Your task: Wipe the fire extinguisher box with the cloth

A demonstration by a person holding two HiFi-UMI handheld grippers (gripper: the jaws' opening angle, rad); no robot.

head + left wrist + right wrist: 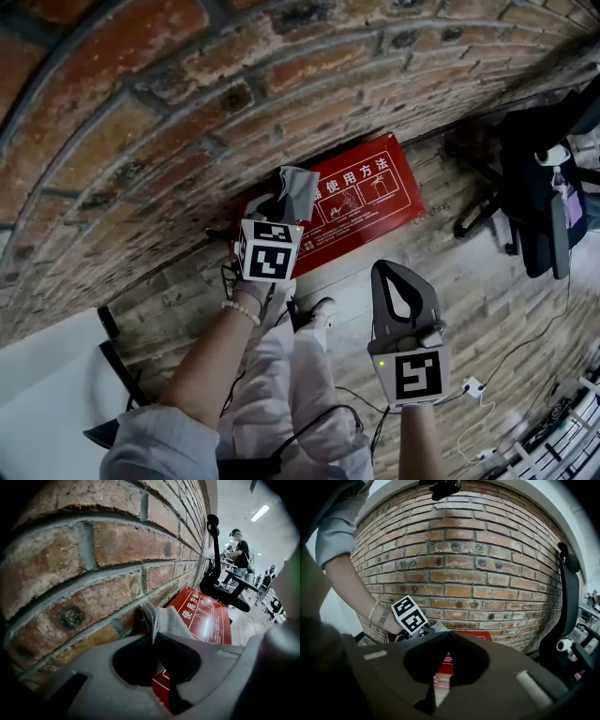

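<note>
The red fire extinguisher box [366,199] with white print lies at the foot of the brick wall [141,122]. My left gripper [281,208] is shut on a grey cloth [296,191], which hangs bunched at the box's left end, close to the wall. In the left gripper view the cloth [167,620] is pinched between the jaws, with the box [208,620] just beyond. My right gripper [397,279] is shut with nothing in it, held over the floor in front of the box. In the right gripper view the box [444,662] shows behind the shut jaws.
A black office chair [536,178] stands to the right of the box, near the wall. Cables and a power plug [472,387] lie on the wooden floor at lower right. People [241,550] stand far off in the room. A white panel [47,394] is at lower left.
</note>
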